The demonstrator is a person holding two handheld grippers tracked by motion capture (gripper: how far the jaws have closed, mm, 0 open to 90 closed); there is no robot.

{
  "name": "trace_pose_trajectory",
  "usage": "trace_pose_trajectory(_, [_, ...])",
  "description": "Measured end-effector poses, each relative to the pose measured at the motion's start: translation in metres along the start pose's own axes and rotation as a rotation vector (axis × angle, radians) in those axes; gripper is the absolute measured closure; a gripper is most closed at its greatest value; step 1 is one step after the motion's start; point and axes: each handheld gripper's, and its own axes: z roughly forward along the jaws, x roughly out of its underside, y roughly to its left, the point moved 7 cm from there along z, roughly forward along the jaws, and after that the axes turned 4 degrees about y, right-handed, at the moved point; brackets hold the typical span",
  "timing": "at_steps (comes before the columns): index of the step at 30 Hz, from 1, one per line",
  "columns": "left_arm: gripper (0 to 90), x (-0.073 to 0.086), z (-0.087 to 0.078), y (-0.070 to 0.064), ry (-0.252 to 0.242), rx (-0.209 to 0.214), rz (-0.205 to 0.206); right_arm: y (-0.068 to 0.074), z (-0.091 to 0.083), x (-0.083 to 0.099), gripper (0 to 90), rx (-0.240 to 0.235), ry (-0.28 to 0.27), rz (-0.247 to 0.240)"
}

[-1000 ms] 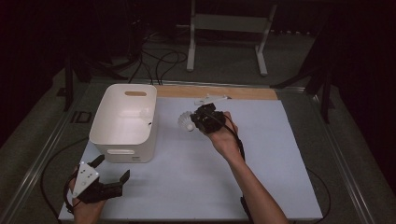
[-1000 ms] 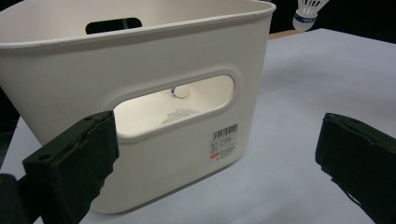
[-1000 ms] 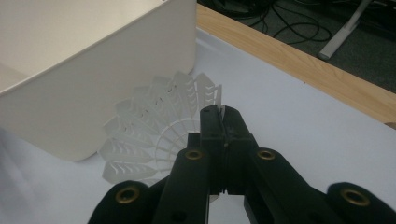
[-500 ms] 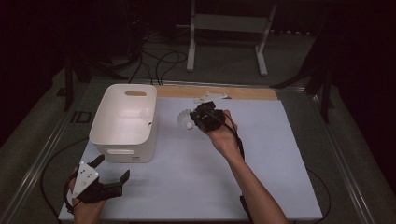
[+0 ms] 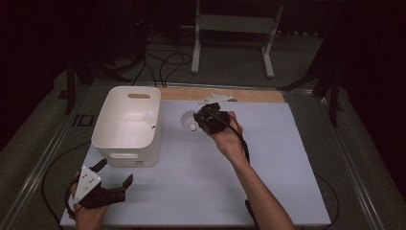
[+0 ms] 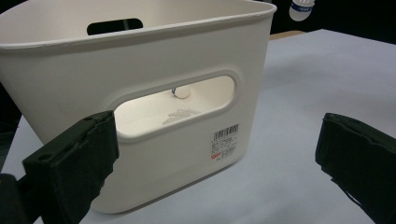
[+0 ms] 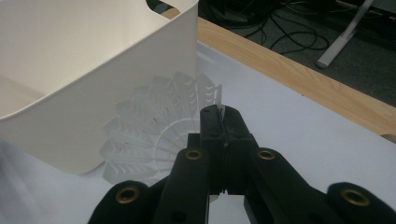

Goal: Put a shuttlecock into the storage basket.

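White plastic feathers are what the right gripper (image 5: 203, 120) has clamped: its jaws are pinched tight on the edge of the shuttlecock's (image 5: 189, 121) skirt, no gap between them in the right gripper view. The shuttlecock hangs in the air above the white mat (image 5: 268, 163), toward its far edge, just beside the right wall of the white bin (image 5: 125, 129) and not touching it as far as I can see. From the high view its long axis runs roughly level and slightly downward, skirt fanned toward the bin and the far-left corner, rounded cork end with a dark band facing the near side. In the right gripper view the skirt (image 7: 154, 130) spreads out to the left of the jaws with the bin wall (image 7: 93, 79) right behind it.

The left gripper (image 5: 111, 181) sits at the near-left corner of the mat, jaws spread wide with nothing between them, just in front of the bin's near wall. Its view looks straight at the handle slot (image 6: 175, 105), and through it you can see another shuttlecock (image 6: 180, 92) lying inside the bin.
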Motion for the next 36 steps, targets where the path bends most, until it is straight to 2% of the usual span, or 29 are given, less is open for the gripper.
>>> trace_pose_trajectory(36, [0.0, 0.0, 0.0, 0.0, -0.002, 0.001, -0.001, 0.001, 0.001, -0.018, 89.2, 0.001, -0.048, 0.014])
